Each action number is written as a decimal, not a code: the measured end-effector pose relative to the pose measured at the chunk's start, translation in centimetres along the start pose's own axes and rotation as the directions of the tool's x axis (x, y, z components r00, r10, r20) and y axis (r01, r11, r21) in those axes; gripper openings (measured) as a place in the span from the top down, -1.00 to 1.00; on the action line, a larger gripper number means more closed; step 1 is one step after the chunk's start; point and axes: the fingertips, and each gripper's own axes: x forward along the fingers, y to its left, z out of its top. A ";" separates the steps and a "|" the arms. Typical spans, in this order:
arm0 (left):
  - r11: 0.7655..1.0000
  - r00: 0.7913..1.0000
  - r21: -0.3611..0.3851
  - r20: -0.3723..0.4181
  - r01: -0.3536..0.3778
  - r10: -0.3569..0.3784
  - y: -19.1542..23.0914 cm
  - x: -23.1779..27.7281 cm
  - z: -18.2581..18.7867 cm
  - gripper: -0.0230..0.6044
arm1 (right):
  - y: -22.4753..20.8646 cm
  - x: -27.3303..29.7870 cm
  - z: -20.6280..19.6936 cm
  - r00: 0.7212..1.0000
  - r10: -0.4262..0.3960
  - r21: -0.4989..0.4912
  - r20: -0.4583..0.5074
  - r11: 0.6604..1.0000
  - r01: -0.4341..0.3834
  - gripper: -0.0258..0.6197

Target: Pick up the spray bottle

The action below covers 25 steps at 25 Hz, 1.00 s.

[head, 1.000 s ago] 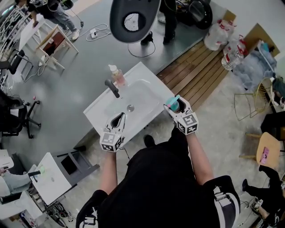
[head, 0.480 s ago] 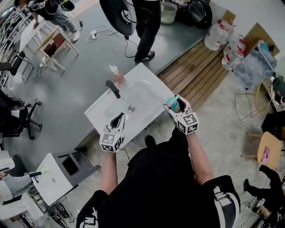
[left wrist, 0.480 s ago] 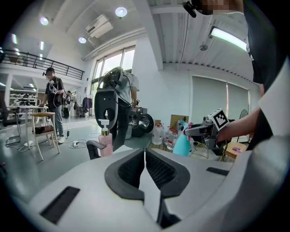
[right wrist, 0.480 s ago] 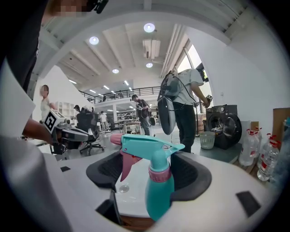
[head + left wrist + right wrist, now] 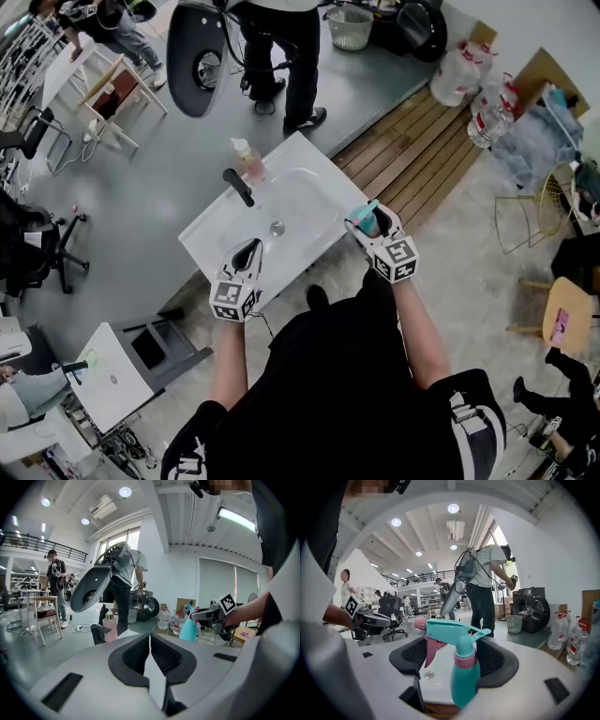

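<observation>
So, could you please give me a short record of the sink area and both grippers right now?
right gripper: closed on the spray bottle, which stands upright between its jaws
left gripper: shut, nothing between its jaws, at the near edge of the sink
spray bottle place: by the sink's right corner in the head view
tap: black, at the sink's far rim
soap bottle: beside the tap

Black top (image 5: pixel 337 394), white left tongs (image 5: pixel 249 249), right tongs (image 5: pixel 364 221)
</observation>
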 end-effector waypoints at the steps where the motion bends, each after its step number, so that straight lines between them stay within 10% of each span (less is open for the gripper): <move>1: 1.000 1.000 0.000 0.001 0.000 0.000 -0.1 0.0 0.0 0.83 | 0.0 -0.1 -0.1 1.000 -0.001 0.000 0.000 1.000 0.001 -0.12; 25: 1.000 1.000 0.016 0.001 0.003 -0.003 -0.6 -0.2 0.7 0.83 | -0.4 -0.8 0.1 1.000 -0.004 -0.006 -0.006 1.000 0.004 -0.12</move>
